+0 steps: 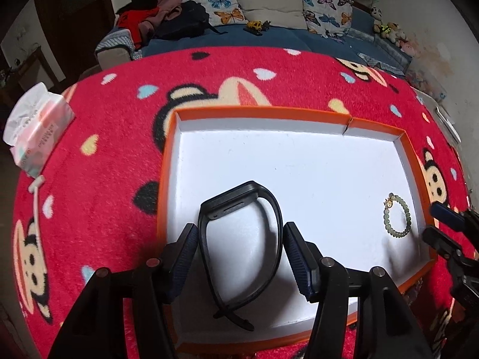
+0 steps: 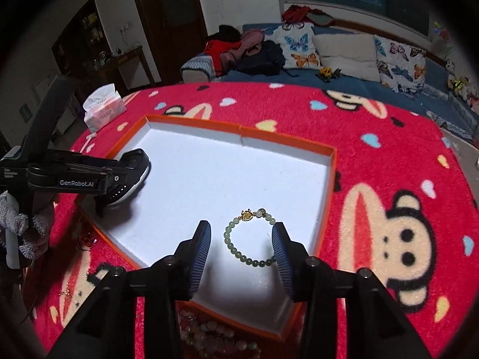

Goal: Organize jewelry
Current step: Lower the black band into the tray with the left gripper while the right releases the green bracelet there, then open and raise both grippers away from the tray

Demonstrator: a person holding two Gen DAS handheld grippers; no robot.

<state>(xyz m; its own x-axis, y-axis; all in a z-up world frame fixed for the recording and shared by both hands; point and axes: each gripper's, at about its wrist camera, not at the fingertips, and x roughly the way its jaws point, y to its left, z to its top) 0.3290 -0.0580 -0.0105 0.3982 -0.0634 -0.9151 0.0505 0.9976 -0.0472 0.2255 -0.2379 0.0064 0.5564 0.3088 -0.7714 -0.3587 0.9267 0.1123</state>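
An orange tray [image 1: 167, 161] with a white floor lies on the red cartoon blanket. A black wristband [image 1: 239, 239] lies in its near left part. My left gripper [image 1: 240, 233] is open, one finger on each side of the band, not squeezing it. A green bead bracelet [image 1: 397, 215] with a gold charm lies at the tray's right. In the right wrist view the bracelet [image 2: 248, 239] lies between the open fingers of my right gripper [image 2: 242, 233], with the tray [image 2: 287, 142] around it. The left gripper [image 2: 119, 179] and wristband [image 2: 136, 161] show at left.
A tissue pack [image 1: 36, 131] sits at the blanket's far left edge. More bead jewelry [image 2: 215, 338] lies on the blanket just in front of the tray. A sofa [image 1: 269, 33] with pillows and clothes is behind.
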